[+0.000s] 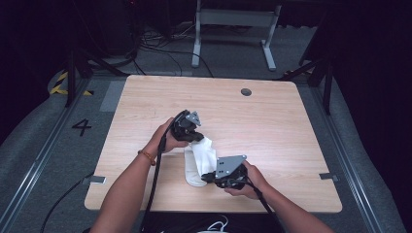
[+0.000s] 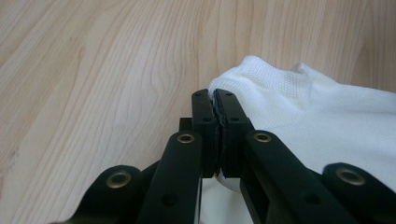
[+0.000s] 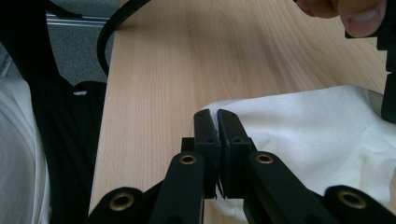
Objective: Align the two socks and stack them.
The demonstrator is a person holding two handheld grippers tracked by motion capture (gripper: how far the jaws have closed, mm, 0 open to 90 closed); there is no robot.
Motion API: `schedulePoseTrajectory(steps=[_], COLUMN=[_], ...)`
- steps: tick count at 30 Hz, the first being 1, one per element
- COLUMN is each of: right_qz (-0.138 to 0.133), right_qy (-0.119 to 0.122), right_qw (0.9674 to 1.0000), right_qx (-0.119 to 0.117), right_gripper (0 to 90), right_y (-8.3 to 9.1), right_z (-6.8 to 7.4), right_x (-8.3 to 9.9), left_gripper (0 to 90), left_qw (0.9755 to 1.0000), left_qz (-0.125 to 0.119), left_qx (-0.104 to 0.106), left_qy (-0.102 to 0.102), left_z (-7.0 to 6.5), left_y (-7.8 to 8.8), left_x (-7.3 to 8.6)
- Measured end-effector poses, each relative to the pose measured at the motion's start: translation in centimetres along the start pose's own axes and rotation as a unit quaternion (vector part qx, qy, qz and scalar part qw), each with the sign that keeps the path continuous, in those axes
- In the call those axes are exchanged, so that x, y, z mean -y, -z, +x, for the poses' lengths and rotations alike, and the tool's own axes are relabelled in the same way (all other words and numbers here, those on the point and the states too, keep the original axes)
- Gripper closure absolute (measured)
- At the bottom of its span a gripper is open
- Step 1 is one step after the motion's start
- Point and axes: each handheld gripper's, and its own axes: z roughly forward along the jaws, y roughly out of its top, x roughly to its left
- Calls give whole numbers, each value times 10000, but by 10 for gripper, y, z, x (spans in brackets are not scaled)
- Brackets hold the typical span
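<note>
White sock (image 1: 199, 162) lengthwise between both grippers

1. A black 4 (image 1: 81, 127) is marked on the grey floor (image 1: 58, 145), just left of the wooden table (image 1: 272, 121).
2. Nothing else can be read: none on the table.

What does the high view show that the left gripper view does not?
The high view takes in the whole wooden table, the floor with a painted 4, both forearms, and the right gripper clamped on the near end of the white sock. The left gripper view gives the close detail: the left gripper with its jaws pinched shut on the sock's knitted edge. Both show the sock, the wood surface and the left gripper.
</note>
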Motion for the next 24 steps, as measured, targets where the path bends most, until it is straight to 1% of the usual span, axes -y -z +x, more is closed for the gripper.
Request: schedulePoseTrajectory(steps=[2, 3, 5, 6, 7, 9, 10, 11, 12, 14, 15, 16, 17, 18, 19, 20, 21, 22, 23, 24], right_qz=[71, 129, 290, 386, 447, 597, 674, 678, 674, 712, 742, 745, 733, 741, 739, 744, 740, 721, 661, 626], right_qy=[56, 71, 94, 87, 49, 6, -9, -24, -84, -108, -144, -175, -182, -194, -216, -209, -188, -187, -180, -172], right_qw=[9999, 9999, 9994, 9991, 9988, 9979, 9974, 9972, 9971, 9965, 9961, 9958, 9957, 9955, 9955, 9954, 9957, 9961, 9967, 9971], right_qx=[-45, -74, -135, -151, -187, -260, -272, -308, -356, -420, -462, -503, -536, -560, -552, -558, -515, -471, -435, -389], right_gripper=[880, 880, 880, 880, 880, 880, 880, 880, 880, 880, 880, 880, 880, 880, 881, 881, 880, 880, 880, 880], right_y=[-10, -15, -27, -32, -36, -43, -45, -46, -44, -39, -36, -33, -30, -27, -23, -19, -16, -14, -11, -8], right_z=[1, 2, 3, 3, 3, 3, 4, 4, 4, 2, 2, 1, 1, 1, 1, 1, 2, 2, 2, 2], right_x=[-4, -5, -5, -4, -2, 3, 7, 9, 13, 17, 20, 23, 26, 29, 32, 35, 37, 38, 39, 38], left_gripper=[877, 877, 877, 877, 877, 877, 876, 876, 876, 876, 876, 876, 876, 876, 876, 876, 876, 876, 876, 876], left_qw=[10000, 10000, 9999, 9998, 9997, 9996, 9996, 9995, 9995, 9994, 9995, 9992, 9992, 9990, 9989, 9992, 9992, 9993, 9993, 9991], left_qz=[-3, 36, 29, 63, 59, 111, 99, 36, -2, -67, -57, -112, -126, -173, -175, -177, -203, -288, -297, -363], left_qx=[-18, -4, -21, -15, -8, -4, 15, 49, 71, 111, 115, 159, 161, 181, 202, 188, 170, 120, 105, 76], left_qy=[64, 59, 169, 184, 240, 242, 250, 297, 292, 306, 286, 352, 345, 381, 379, 313, 301, 214, 181, 190], left_z=[1, 3, 4, 5, 5, 6, 6, 5, 4, 2, 0, -2, -3, -5, -7, -8, -9, -9, -10, -10], left_y=[1, 1, -1, -2, -4, -8, -10, -12, -13, -14, -14, -14, -14, -13, -11, -9, -7, -3, 0, 3], left_x=[9, 13, 21, 25, 28, 32, 33, 34, 35, 37, 38, 39, 40, 42, 43, 42, 41, 37, 35, 30])
